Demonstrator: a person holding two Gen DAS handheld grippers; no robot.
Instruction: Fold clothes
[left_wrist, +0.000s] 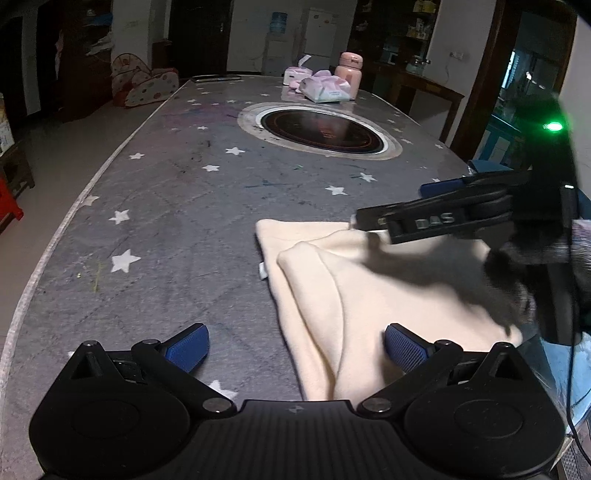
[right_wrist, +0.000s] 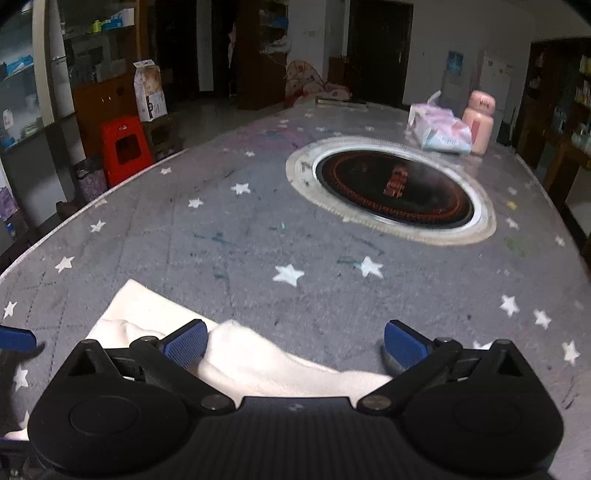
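A cream garment (left_wrist: 369, 295) lies partly folded on the grey star-patterned table (left_wrist: 166, 229), with one flap laid over the rest. My left gripper (left_wrist: 295, 345) is open, its jaws straddling the garment's near left edge, just above it. My right gripper (right_wrist: 293, 341) is open and hovers over the garment's far edge (right_wrist: 258, 354). In the left wrist view the right gripper (left_wrist: 424, 206) comes in from the right above the cloth's far edge. A blue left fingertip (right_wrist: 16, 339) shows at the left edge of the right wrist view.
A round black cooktop (left_wrist: 319, 129) is set into the table's middle. At the far end stand tissue packs (left_wrist: 325, 88) and a pink bottle (left_wrist: 349, 72). A red stool (right_wrist: 125, 147) and cabinets stand beyond the table's left edge.
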